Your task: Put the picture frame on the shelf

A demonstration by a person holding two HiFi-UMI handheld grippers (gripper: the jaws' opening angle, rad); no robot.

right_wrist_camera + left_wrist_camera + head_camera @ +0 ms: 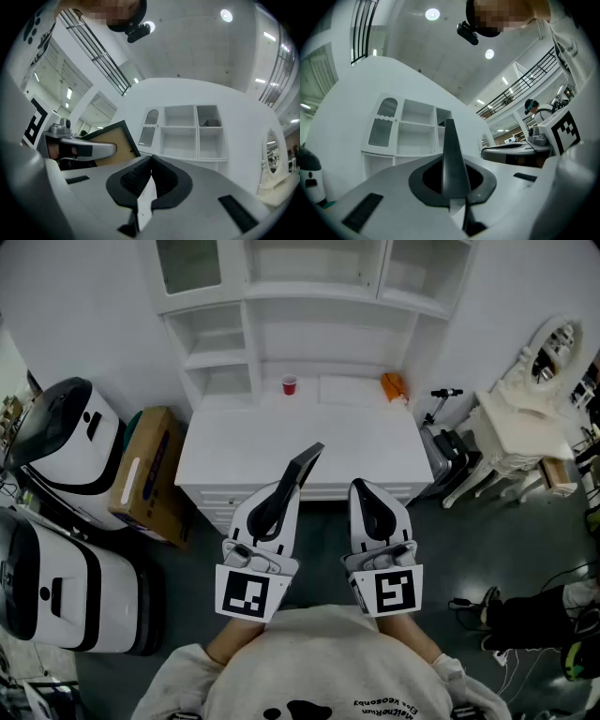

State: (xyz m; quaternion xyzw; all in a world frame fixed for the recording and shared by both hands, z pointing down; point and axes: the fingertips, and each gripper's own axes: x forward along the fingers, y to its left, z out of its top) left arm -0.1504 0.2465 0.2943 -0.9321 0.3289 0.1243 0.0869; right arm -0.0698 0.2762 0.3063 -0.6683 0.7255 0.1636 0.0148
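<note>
You are holding the left tool (287, 491) clamped on the frame (307, 459). The jaws are nearly touching, with only the thin frame pinched between the pads. In the left gripper view the frame is standing edge-on, a dark narrow strip rising straight out of the jaws. In the right gripper view its tan back and dark border are showing, sticking out past the left tool.

In the head view the frame is leaning up and to the right from the jaw tips. Its far end is showing against the front part of the white surface (309, 439), and I cannot tell whether it is touching it. The frame is sitting well apart from the shelf (309, 345), which is standing at the back of the surface.

You are holding the right tool (362, 489) just beside the left one, with its jaws meeting and gripping nothing. Both tools are pointing toward the shelf. A red cup (289, 384) is standing at the shelf's foot.
</note>
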